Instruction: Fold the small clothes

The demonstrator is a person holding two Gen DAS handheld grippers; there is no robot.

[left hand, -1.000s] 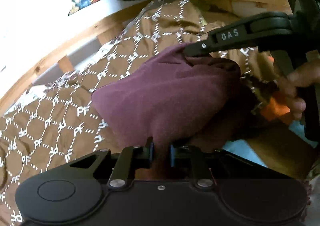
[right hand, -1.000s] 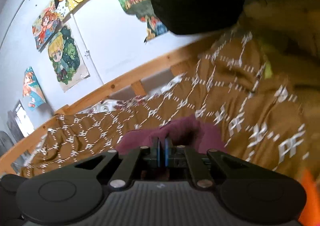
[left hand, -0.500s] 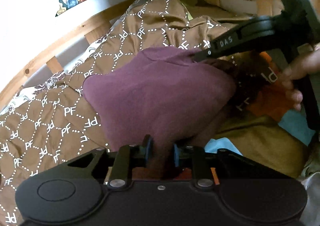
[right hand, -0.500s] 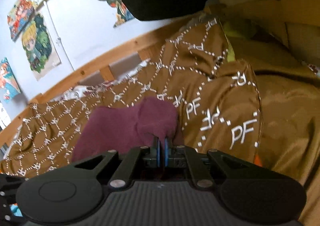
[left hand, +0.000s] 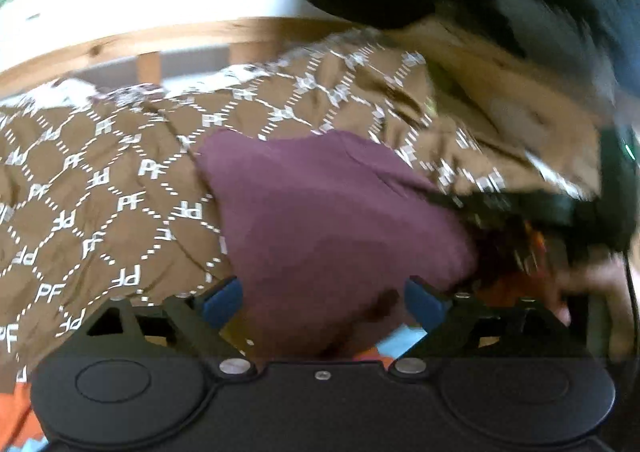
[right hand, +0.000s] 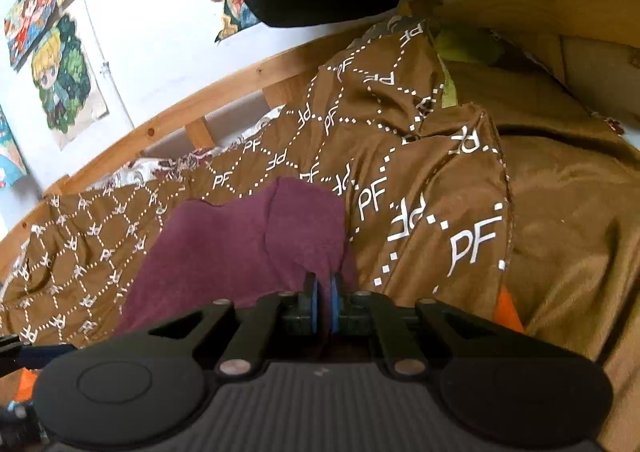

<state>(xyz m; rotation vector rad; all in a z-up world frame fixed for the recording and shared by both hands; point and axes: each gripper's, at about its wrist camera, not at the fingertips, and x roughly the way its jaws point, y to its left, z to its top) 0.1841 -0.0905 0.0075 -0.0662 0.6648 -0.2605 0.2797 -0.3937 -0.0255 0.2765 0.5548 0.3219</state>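
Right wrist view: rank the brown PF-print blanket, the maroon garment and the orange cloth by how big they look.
1. brown PF-print blanket, fills most of the frame.
2. maroon garment, a mid-frame patch; its near edge is hidden behind the right gripper.
3. orange cloth, only a sliver shows, so its true size is unsure.

The small garment (left hand: 332, 220) is a plain maroon-purple; the blanket (right hand: 420, 188) under it is brown, crossed by a white dotted diamond lattice with white "PF" letters. Both grippers are black with blue pads (left hand: 222, 300). The bed rail (right hand: 224, 92) is light knotty wood, the wall (right hand: 160, 32) white with colourful cartoon posters (right hand: 64, 80), and orange cloth (right hand: 508, 312) peeks out beside the blanket
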